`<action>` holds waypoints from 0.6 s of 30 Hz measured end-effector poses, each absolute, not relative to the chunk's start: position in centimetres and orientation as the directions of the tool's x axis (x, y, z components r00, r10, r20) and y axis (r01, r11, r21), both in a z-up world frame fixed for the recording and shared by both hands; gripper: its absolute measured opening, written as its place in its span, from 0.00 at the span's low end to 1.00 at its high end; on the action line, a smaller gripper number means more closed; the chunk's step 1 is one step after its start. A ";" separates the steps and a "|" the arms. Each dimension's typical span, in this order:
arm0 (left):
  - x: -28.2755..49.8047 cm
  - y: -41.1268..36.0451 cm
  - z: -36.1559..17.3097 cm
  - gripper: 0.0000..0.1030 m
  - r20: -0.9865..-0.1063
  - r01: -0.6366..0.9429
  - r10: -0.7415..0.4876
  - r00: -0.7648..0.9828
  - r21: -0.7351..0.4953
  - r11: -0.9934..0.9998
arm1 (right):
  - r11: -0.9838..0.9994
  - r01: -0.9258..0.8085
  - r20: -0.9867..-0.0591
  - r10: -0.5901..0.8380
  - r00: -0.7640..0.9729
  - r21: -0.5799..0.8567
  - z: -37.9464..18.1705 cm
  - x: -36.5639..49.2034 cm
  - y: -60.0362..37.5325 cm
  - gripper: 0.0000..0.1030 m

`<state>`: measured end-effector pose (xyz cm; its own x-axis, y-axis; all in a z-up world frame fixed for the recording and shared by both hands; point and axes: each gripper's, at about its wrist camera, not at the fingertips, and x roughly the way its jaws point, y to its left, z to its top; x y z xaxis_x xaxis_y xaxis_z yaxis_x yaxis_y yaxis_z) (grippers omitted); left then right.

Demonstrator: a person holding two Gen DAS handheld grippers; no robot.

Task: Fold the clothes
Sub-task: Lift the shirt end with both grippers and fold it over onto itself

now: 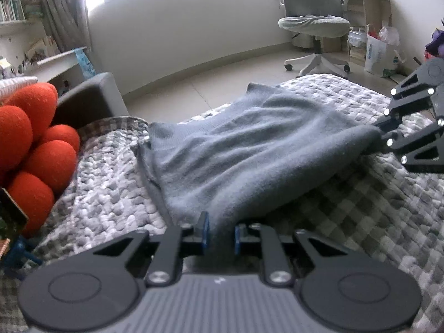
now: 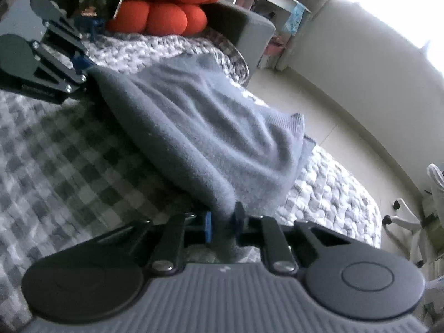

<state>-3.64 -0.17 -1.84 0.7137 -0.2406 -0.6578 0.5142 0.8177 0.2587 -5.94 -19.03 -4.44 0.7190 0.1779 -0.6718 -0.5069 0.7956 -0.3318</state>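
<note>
A grey knit sweater [image 1: 249,149] lies on a checked bedspread [image 1: 360,208], its near edge lifted off the bed between both grippers. My left gripper [image 1: 221,234] is shut on one near corner of the sweater, the cloth pinched between its blue pads. My right gripper [image 2: 223,223] is shut on the other near corner of the sweater [image 2: 199,127]. Each gripper shows in the other's view: the right one [image 1: 381,131] at the right edge, the left one [image 2: 83,68] at the upper left, both pinching the sweater's edge. The far hem rests on the bed.
A red bobble cushion [image 1: 30,144] sits at the left of the bed beside a dark headboard [image 1: 91,100]. Past the bed's far edge are a tiled floor [image 1: 222,75], a grey office chair [image 1: 313,25] and a white bag [image 1: 377,52].
</note>
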 end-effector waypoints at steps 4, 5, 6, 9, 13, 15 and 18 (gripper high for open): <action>-5.8 0.7 -1.1 0.16 -0.662 0.546 -0.264 0.702 0.261 0.796 | 0.759 -0.556 -0.686 0.206 0.698 -0.339 -3.4 -7.7 -18.8 0.13; -6.2 1.0 -0.9 0.16 -0.663 0.558 -0.278 0.695 0.254 0.790 | 0.750 -0.567 -0.693 0.208 0.690 -0.340 -3.2 -8.2 -18.9 0.13; -6.8 1.2 -0.7 0.16 -0.662 0.570 -0.293 0.690 0.248 0.783 | 0.739 -0.580 -0.703 0.206 0.681 -0.344 -3.1 -8.7 -19.0 0.13; -8.1 1.5 -0.1 0.16 -0.649 0.600 -0.327 0.687 0.252 0.759 | 0.699 -0.624 -0.730 0.215 0.649 -0.349 -2.7 -10.0 -19.1 0.13; -8.0 1.5 -0.6 0.17 -0.666 0.630 -0.339 0.665 0.254 0.734 | 0.715 -0.646 -0.730 0.288 0.620 -0.266 -2.4 -10.3 -20.1 0.14; -7.8 1.3 -0.9 0.17 -0.673 0.634 -0.335 0.660 0.260 0.728 | 0.721 -0.643 -0.732 0.289 0.616 -0.257 -2.7 -9.8 -20.1 0.14; -7.7 1.4 -0.7 0.17 -0.664 0.630 -0.340 0.666 0.257 0.733 | 0.730 -0.635 -0.720 0.295 0.628 -0.255 -2.5 -9.3 -19.9 0.14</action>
